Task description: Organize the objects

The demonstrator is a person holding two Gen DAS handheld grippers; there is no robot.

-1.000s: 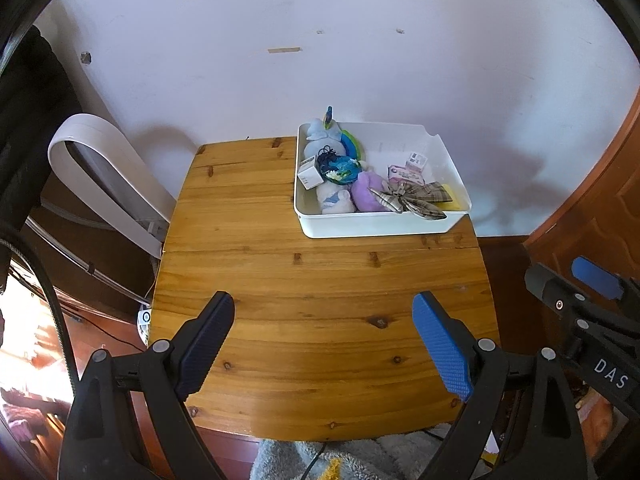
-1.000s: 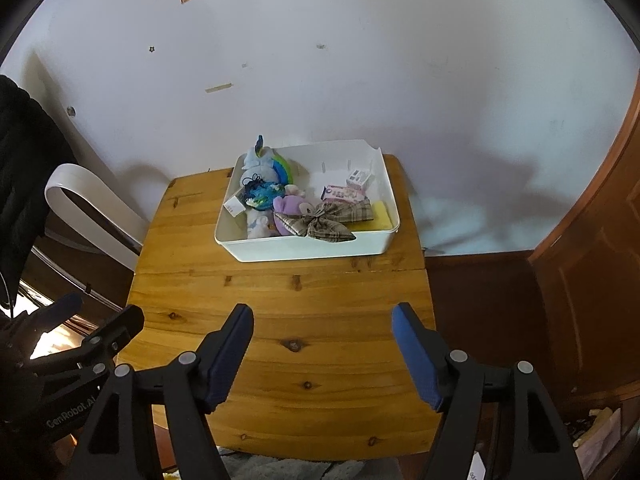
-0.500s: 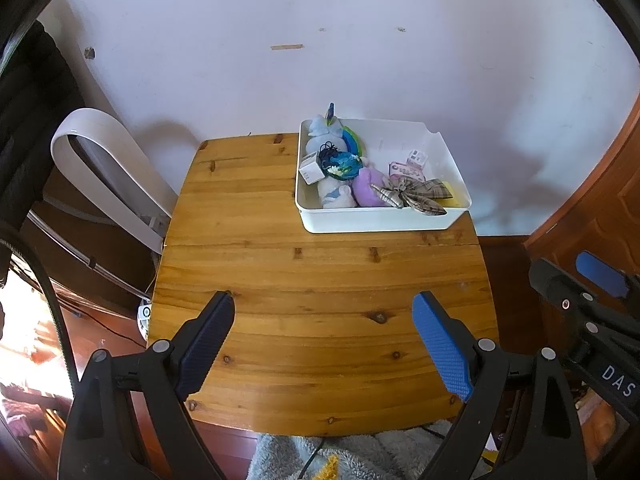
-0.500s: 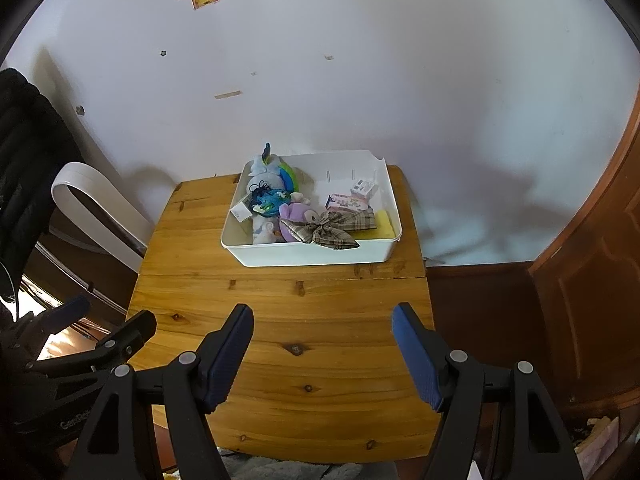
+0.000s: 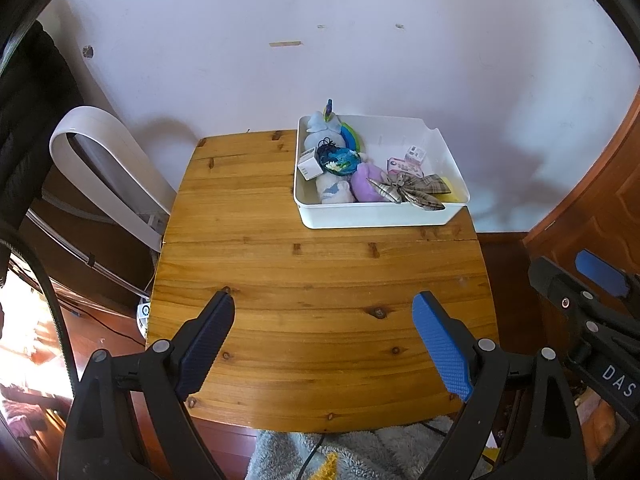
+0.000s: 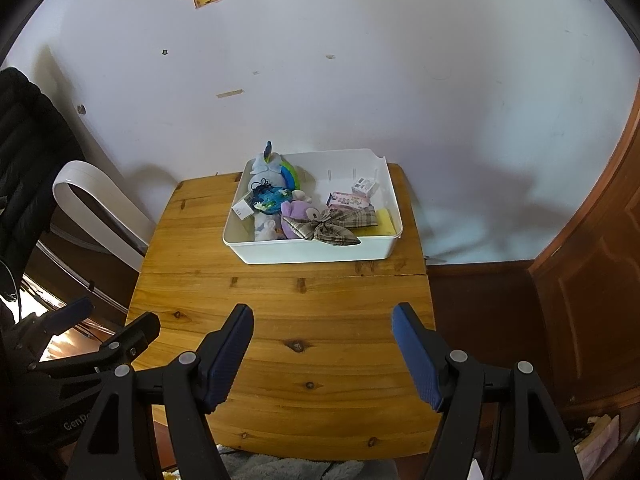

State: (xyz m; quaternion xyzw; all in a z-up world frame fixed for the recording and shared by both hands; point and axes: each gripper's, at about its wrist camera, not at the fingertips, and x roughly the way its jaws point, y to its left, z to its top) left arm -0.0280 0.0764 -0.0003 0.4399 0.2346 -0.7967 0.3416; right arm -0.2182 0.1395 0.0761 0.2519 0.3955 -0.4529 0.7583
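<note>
Left wrist view: left gripper (image 5: 323,310) spread, empty, above wooden table (image 5: 280,280); white plastic bin (image 5: 380,216) of toys far-right | right wrist view: right gripper (image 6: 322,322) spread (empty); risk: plaid fabric bow (image 6: 328,226) overhangs rim, may snag.

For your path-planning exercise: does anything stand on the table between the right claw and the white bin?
Nothing visible does. Only bare table lies between the open right claw and the bin, whose near wall faces it. The toys lie inside the bin.
</note>
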